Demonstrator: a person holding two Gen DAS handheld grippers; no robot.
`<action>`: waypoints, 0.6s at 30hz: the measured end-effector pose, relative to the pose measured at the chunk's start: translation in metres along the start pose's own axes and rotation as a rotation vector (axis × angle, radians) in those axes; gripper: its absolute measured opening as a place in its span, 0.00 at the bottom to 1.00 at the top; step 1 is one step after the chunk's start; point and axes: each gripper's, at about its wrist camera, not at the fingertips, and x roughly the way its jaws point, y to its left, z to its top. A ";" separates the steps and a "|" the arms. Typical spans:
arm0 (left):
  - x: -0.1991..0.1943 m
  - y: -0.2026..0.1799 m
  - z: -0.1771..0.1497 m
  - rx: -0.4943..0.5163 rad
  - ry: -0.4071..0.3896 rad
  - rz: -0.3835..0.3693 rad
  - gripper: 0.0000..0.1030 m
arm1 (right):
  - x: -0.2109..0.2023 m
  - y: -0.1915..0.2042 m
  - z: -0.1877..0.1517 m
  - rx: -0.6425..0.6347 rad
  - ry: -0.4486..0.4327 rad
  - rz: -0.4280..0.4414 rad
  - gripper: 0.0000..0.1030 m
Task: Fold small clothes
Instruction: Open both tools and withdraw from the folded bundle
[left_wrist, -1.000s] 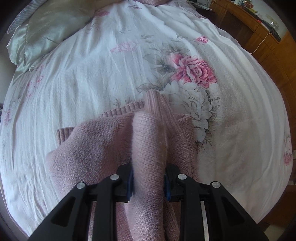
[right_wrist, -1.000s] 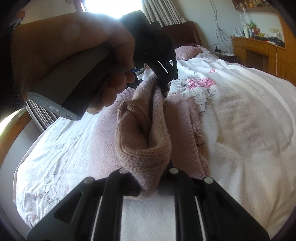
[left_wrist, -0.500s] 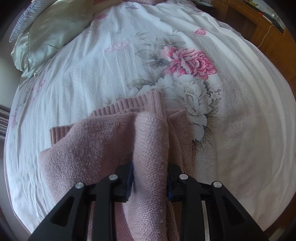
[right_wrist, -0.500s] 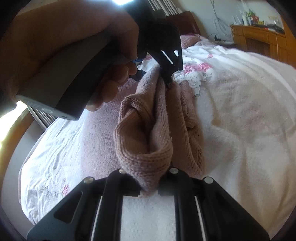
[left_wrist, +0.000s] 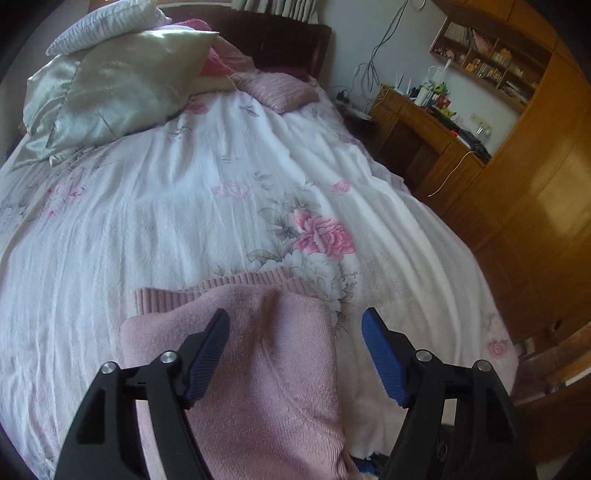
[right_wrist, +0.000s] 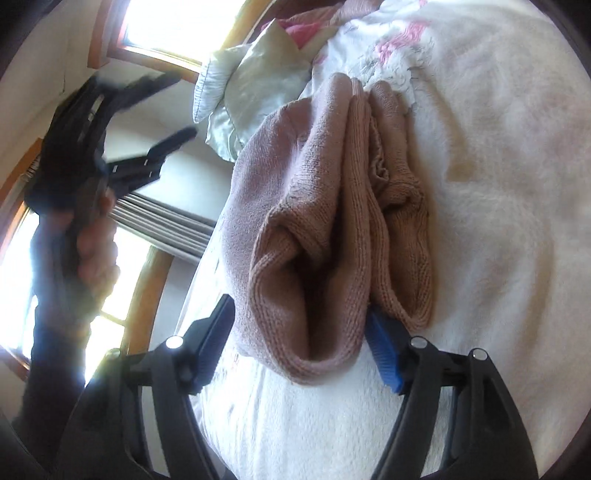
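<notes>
With its blue pads spread wide, the left gripper (left_wrist: 295, 325) hangs over the pink sweater (left_wrist: 258, 354), gripping nothing. Jaws parted too, the right gripper (right_wrist: 301, 314) straddles the sweater's bunched folds. Sweater lies on the floral bedspread (left_wrist: 184, 221), pillows (left_wrist: 122, 85) beyond.

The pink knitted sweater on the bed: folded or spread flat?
Folded. The pink knitted sweater lies doubled over in layers on the white floral bedspread, its looped edges visible.

Pink knit sweater (left_wrist: 266, 354), white rose-print bedspread (left_wrist: 166, 221)
</notes>
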 end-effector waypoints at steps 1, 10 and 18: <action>0.001 0.006 -0.009 0.001 0.031 -0.047 0.74 | 0.002 -0.003 0.003 0.002 0.006 -0.033 0.20; 0.000 0.047 -0.129 0.007 0.086 -0.384 0.73 | -0.041 0.003 0.056 -0.018 -0.054 -0.043 0.45; 0.023 0.061 -0.157 -0.032 0.107 -0.488 0.73 | 0.026 0.002 0.162 -0.038 0.011 -0.164 0.44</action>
